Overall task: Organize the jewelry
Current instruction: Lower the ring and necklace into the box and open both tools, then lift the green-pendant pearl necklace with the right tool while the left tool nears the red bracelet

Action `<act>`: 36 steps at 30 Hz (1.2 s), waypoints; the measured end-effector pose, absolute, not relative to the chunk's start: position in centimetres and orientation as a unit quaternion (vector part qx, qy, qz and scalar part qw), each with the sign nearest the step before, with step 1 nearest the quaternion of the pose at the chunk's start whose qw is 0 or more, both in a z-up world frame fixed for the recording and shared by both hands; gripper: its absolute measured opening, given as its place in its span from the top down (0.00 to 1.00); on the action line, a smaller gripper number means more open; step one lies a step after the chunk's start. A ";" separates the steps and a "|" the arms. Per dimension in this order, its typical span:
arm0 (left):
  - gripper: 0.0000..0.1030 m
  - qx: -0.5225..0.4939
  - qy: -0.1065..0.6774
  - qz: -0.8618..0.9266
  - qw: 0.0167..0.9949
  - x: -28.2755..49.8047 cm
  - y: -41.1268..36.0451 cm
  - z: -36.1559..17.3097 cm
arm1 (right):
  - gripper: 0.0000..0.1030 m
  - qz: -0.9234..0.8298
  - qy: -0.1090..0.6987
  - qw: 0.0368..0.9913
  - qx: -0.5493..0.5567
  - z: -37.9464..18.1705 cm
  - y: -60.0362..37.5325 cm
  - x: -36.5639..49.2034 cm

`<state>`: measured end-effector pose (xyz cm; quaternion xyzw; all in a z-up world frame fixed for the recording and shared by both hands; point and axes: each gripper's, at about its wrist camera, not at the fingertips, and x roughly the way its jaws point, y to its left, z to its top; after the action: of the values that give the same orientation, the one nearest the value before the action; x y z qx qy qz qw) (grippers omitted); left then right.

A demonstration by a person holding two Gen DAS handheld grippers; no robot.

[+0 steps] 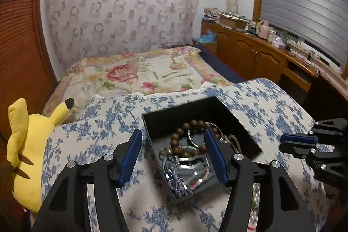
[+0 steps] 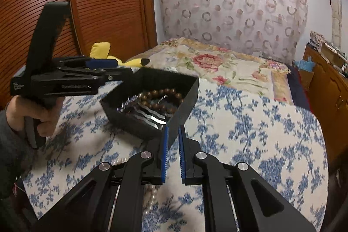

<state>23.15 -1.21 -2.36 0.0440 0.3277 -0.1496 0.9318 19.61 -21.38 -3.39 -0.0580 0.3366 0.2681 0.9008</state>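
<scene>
An open black box (image 1: 195, 105) sits on a blue-flowered cloth (image 1: 271, 105). Inside it lie a brown wooden bead bracelet (image 1: 176, 136), silver bangles (image 1: 191, 169), a purple beaded piece (image 1: 174, 177) and a metal chain (image 1: 233, 140). My left gripper (image 1: 174, 145) hovers over the box, open, with nothing pressed between its blue pads. To the right of the box, clear of it, my right gripper (image 1: 282, 142) is shut and empty. In the right wrist view the right gripper (image 2: 173, 140) points at the box's (image 2: 189, 101) near corner. A pearl strand (image 2: 152, 195) lies under it.
A yellow plush toy (image 1: 28, 145) lies at the left edge of the cloth. Beyond the box spreads a pink-flowered bedspread (image 1: 134, 75). A wooden cabinet (image 1: 250, 53) with clutter lines the right wall, and a louvred wooden door (image 2: 97, 3) stands on the left. A hand (image 2: 43, 114) holds the left gripper.
</scene>
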 end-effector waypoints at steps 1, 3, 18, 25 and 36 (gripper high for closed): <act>0.42 0.046 0.327 -0.152 0.932 22.6 -1.3 -2.5 | 0.89 0.269 0.340 0.899 -0.059 -3.7 -21.4 19.3; 0.36 0.046 0.327 -0.158 0.930 21.8 -1.2 -2.6 | 0.84 0.270 0.347 0.896 -0.061 -4.2 -21.5 18.8; 0.26 0.047 0.343 -0.195 0.918 16.0 -1.6 -5.2 | 0.81 0.286 0.414 0.856 -0.120 -8.5 -20.1 15.0; 0.26 0.059 0.355 -0.197 0.912 14.5 -2.0 -6.9 | 0.92 0.281 0.412 0.857 -0.131 -8.9 -19.7 15.2; 0.21 0.065 0.375 -0.203 0.902 14.3 -2.3 -8.4 | 0.92 0.274 0.374 0.879 -0.112 -6.3 -20.8 15.0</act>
<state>14.27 -2.34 -8.36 0.0655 0.3751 -0.2030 0.9021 14.96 -20.82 -6.28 -0.1122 0.3744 0.2741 0.8787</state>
